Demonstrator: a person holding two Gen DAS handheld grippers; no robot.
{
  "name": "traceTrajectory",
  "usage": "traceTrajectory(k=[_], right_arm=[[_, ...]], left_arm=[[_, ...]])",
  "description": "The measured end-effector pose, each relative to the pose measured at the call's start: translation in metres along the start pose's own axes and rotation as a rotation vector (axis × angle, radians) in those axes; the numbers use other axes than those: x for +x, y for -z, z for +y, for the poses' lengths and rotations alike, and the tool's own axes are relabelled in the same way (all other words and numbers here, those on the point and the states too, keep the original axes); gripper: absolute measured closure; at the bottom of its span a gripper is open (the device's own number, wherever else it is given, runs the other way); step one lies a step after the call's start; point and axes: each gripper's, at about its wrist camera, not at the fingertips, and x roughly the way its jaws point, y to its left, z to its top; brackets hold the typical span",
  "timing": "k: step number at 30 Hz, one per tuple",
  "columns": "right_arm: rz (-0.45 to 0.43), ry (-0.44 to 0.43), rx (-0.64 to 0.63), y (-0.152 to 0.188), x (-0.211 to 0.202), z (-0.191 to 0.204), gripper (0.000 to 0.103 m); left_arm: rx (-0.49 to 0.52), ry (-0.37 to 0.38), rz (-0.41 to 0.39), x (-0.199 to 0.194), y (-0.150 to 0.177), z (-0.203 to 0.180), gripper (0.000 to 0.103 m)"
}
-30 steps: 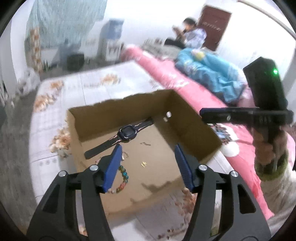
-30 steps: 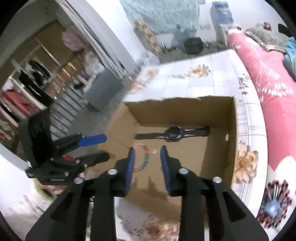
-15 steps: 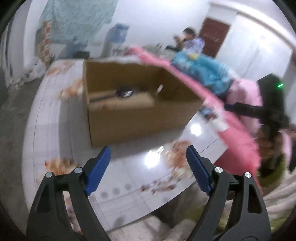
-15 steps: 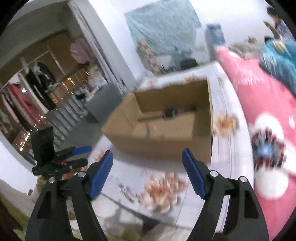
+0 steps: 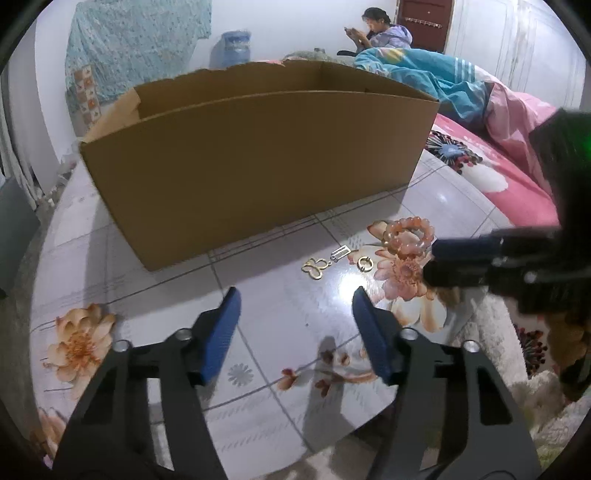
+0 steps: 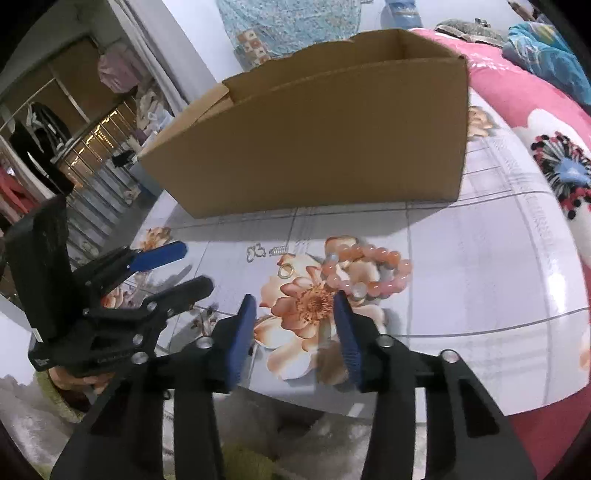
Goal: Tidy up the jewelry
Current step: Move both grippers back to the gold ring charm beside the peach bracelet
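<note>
A tall cardboard box (image 5: 258, 155) (image 6: 325, 147) stands on the flowered table; its inside is hidden from here. In front of it lie a pink bead bracelet (image 5: 408, 234) (image 6: 369, 271), a gold ring (image 5: 365, 263) (image 6: 285, 272), a gold butterfly piece (image 5: 316, 267) (image 6: 256, 252) and a small silver clasp (image 5: 340, 254) (image 6: 279, 250). My left gripper (image 5: 295, 299) (image 6: 184, 269) hovers low, short of the butterfly piece, jaws closing with nothing between them. My right gripper (image 6: 294, 301) (image 5: 436, 260) is just short of the bracelet, jaws also closing on nothing.
A bed with a pink flowered cover (image 6: 554, 155) and blue bedding (image 5: 436, 81) runs along the right. A person (image 5: 380, 31) sits at the back. Clothes racks (image 6: 55, 140) stand at the left. The table's near edge (image 6: 424, 410) is close below my fingers.
Both grippers came down from above the open box to low in front of it. The watch and beads inside are now out of sight. Both sets of jaws widened, then narrowed.
</note>
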Motion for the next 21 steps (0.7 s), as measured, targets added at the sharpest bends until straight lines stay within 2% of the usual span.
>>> traceTrajectory(k=[4,8,21], right_arm=[[-0.010,0.007,-0.019,0.001,0.009,0.005,0.068],[-0.021,0.018,-0.028,0.001,0.012,0.008,0.069],[-0.033,0.010,-0.016,-0.001,0.018,0.000,0.069]], left_arm=[[-0.004,0.033,0.019,0.013,-0.005,-0.001,0.064],[0.006,0.055,0.041,0.024,-0.008,-0.005,0.070],[0.088,-0.018,0.054,0.044,-0.022,-0.022,0.084]])
